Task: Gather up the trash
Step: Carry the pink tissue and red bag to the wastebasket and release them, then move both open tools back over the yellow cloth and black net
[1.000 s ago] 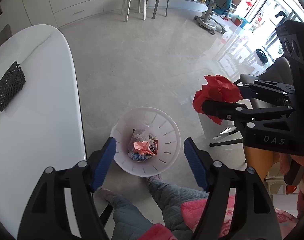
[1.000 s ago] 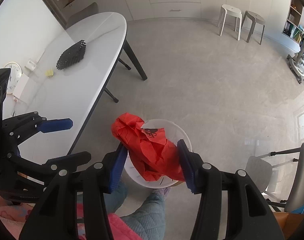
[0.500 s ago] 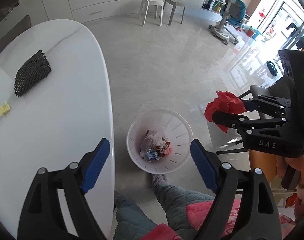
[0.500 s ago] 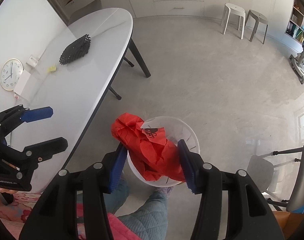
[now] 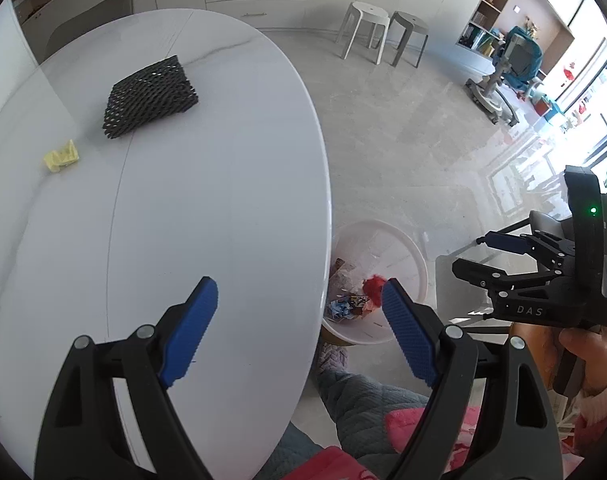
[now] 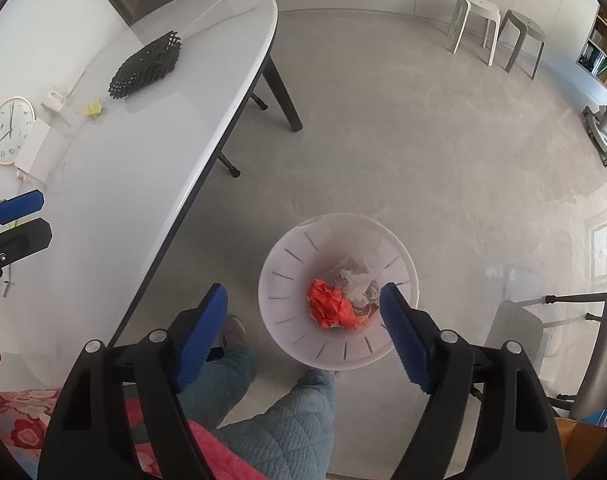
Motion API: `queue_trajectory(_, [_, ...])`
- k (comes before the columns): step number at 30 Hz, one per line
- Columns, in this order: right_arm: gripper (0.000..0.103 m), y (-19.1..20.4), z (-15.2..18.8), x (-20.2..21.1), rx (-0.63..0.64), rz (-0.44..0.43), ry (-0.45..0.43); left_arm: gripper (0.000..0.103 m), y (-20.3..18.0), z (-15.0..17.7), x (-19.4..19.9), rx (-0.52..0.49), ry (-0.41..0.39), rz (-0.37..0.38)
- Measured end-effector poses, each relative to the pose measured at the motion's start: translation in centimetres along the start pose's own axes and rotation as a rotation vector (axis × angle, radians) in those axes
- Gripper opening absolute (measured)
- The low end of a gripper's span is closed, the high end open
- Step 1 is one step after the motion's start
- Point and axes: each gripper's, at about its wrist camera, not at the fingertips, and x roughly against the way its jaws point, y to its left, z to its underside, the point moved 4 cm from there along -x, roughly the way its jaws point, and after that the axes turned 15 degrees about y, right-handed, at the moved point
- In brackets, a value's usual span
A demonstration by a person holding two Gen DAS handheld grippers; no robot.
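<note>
Right gripper (image 6: 303, 330): blue pads (image 6: 401, 338) spread wide, nothing between them. It hangs above the white bin (image 6: 287, 280), which stands on the floor just off the long edge of the table (image 6: 143, 152). Red crumpled paper (image 6: 331, 306) lies inside the bin, on top of clear plastic and other scraps (no contact with the pads).

Left gripper (image 5: 299, 328): fingers (image 5: 189, 326) also wide apart, empty. Its left pad is over the near end of the table, its right pad over the bin rim in that view. A sliver of the red paper shows in the bin there, beside the right pad.

On the table, toward the far end: black mesh piece (image 5: 149, 96), lying flat, well in from the rounded edge. Small yellow scrap (image 5: 61, 156) near it, apart from it, closer to the wall-side edge. A round clock (image 6: 9, 130) leans at that wall-side edge.

Person's quilted blue trouser legs (image 6: 287, 432) below both grippers, one foot touching the bin's base.
</note>
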Motion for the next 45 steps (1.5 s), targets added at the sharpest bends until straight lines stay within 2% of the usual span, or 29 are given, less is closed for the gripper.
queue_trajectory(6, [0.100, 2.8, -2.3, 2.6, 0.021, -0.009, -0.060, 0.089, 4.0, 0.0, 1.8, 0.092, -0.051, -0.003])
queue_trajectory(11, [0.100, 6.3, -5.0, 4.4, 0.061, -0.062, -0.091, 0.092, 8.1, 0.1, 3.8, 0.184, -0.100, -0.024])
queue_trajectory(15, [0.100, 9.3, -7.3, 5.4, 0.116, -0.068, -0.117, 0.095, 11.5, 0.6, 5.0, 0.258, -0.133, -0.057])
queue_trajectory(21, [0.100, 14.0, -10.5, 6.0, 0.213, -0.063, -0.148, 0.095, 15.6, 1.6, 5.7, 0.356, -0.142, -0.077])
queue_trajectory(28, [0.100, 18.2, -13.4, 5.8, 0.297, -0.065, -0.148, 0.095, 19.1, 1.6, 5.4, 0.409, -0.138, -0.101])
queue_trajectory(33, [0.100, 20.7, -15.3, 5.1, 0.340, -0.053, -0.135, 0.095, 21.5, 0.3, 5.1, 0.436, -0.144, -0.108])
queue_trajectory(45, [0.100, 23.2, -21.1, 2.2, 0.370, -0.027, -0.096, 0.095, 27.1, -6.3, 2.0, 0.493, -0.142, -0.111])
